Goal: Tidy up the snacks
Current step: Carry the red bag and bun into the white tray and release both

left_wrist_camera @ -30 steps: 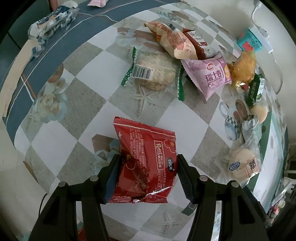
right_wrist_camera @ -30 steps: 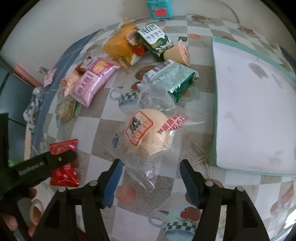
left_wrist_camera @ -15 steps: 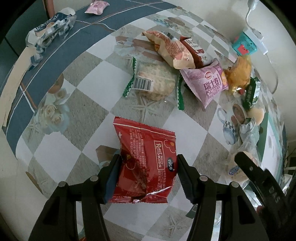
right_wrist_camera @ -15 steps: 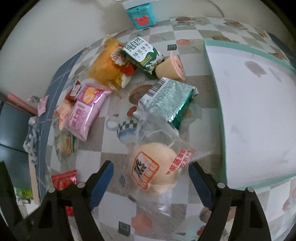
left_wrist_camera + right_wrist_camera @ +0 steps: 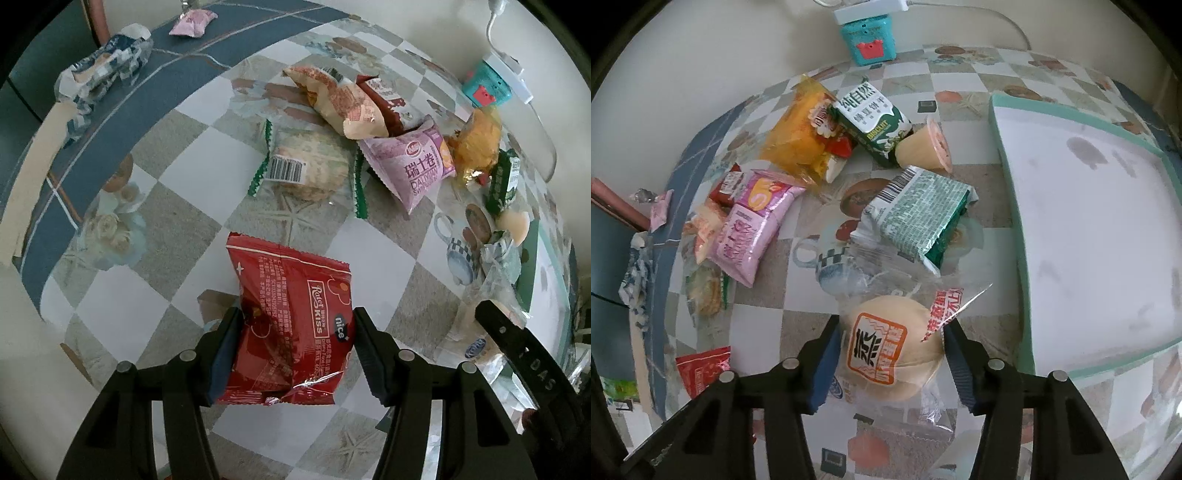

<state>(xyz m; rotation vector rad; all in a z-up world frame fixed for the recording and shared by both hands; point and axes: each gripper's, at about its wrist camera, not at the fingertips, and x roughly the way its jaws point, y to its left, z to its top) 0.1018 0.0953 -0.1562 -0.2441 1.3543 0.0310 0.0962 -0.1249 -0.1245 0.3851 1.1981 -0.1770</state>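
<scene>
Checkered table (image 5: pixel 768 332) strewn with snacks, white teal-edged tray (image 5: pixel 1089 236) at right, right gripper (image 5: pixel 892 363) just closed around wrapped bun (image 5: pixel 890 350) beside tray, left gripper (image 5: pixel 291 350) clamping red snack packet (image 5: pixel 291 317) above table

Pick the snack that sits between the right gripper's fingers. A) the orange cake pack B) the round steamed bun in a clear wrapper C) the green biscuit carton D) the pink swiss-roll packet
B: in the right wrist view the right gripper has its blue pads closed against both sides of the steamed bun, while the other snacks lie farther back on the table.
</scene>
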